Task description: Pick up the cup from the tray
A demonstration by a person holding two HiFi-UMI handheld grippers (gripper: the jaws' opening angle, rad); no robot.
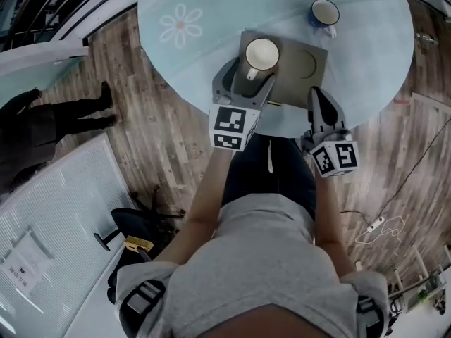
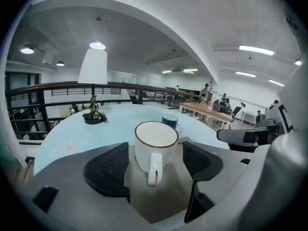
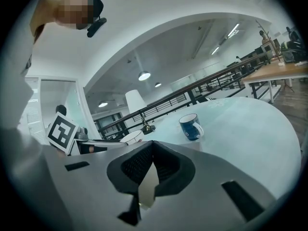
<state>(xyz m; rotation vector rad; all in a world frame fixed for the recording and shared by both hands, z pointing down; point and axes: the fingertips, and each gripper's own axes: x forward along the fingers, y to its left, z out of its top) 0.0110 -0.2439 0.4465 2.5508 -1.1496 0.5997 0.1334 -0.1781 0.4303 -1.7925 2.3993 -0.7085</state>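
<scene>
White cup (image 2: 155,148) stands upright on tray (image 1: 310,65) between the spread left tongs (image 2: 155,161), pads not touching. The right tongs (image 3: 151,165) pinch the tray's edge.

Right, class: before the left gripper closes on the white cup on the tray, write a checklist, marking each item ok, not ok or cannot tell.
1. White cup upright between the left gripper jaws: ok.
2. Jaws wider than the cup, a gap at each pad: ok.
3. Handle clear of the pads: ok, it points back at the gripper.
4. Tray steadied: ok, the right gripper is shut on its near edge.
5. Blue cup out of the way: ok, on the table beyond the tray.
</scene>
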